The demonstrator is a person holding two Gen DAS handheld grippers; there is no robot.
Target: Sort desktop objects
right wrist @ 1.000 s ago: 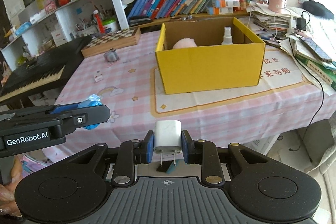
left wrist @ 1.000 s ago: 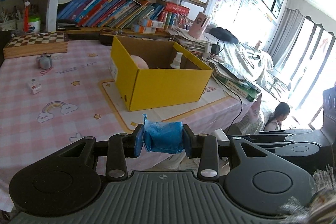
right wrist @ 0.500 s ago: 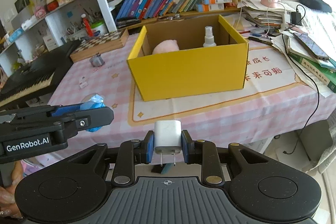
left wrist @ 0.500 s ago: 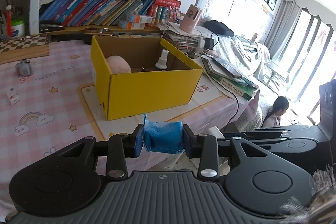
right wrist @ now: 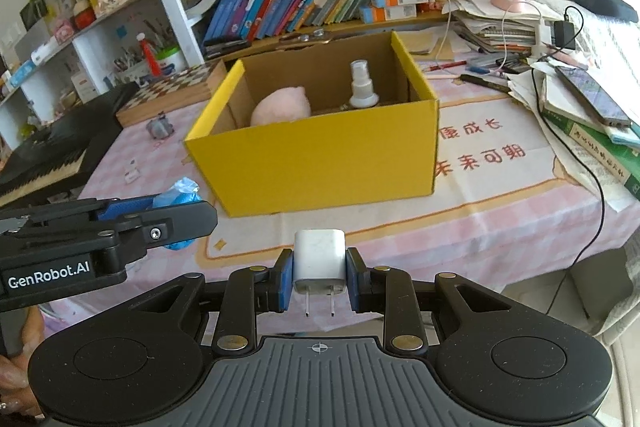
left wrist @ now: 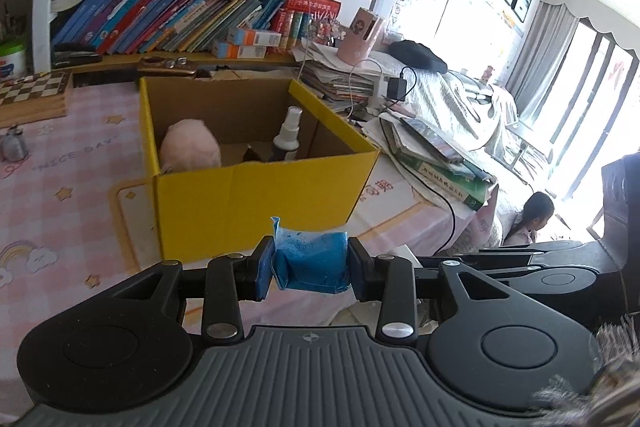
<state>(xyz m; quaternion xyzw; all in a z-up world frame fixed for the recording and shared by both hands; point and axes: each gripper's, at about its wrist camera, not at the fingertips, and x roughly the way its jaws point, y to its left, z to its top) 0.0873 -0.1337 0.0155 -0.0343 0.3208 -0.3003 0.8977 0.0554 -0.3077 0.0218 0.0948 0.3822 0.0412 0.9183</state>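
Seen first along the left gripper [left wrist: 311, 269], a crinkled blue plastic packet [left wrist: 311, 261] is clamped between the blue-padded jaws, which are closed to the packet's width, and it is held in the air in front of the yellow cardboard box [left wrist: 256, 163]. Inside the open, matte corrugated box a soft, rounded pink plush [left wrist: 191, 147] is seen beside an upright spray bottle [left wrist: 287, 137] with a white nozzle. The box is set on a pale mat over a pink checked tablecloth [left wrist: 48, 195] printed with stars and a rainbow. Compared with a second ago, the box is shown larger and nearer, and more of its interior is revealed. From the right wrist, a smooth white charger plug [right wrist: 319, 261], blocky with rounded corners, is gripped by the right gripper [right wrist: 319, 279], jaws pressed on its sides and two metal prongs pointed toward the camera. It is held short of the table's near edge, in front of the box. The left gripper, with its packet, is seen at the left. Here too the box is closer than before.
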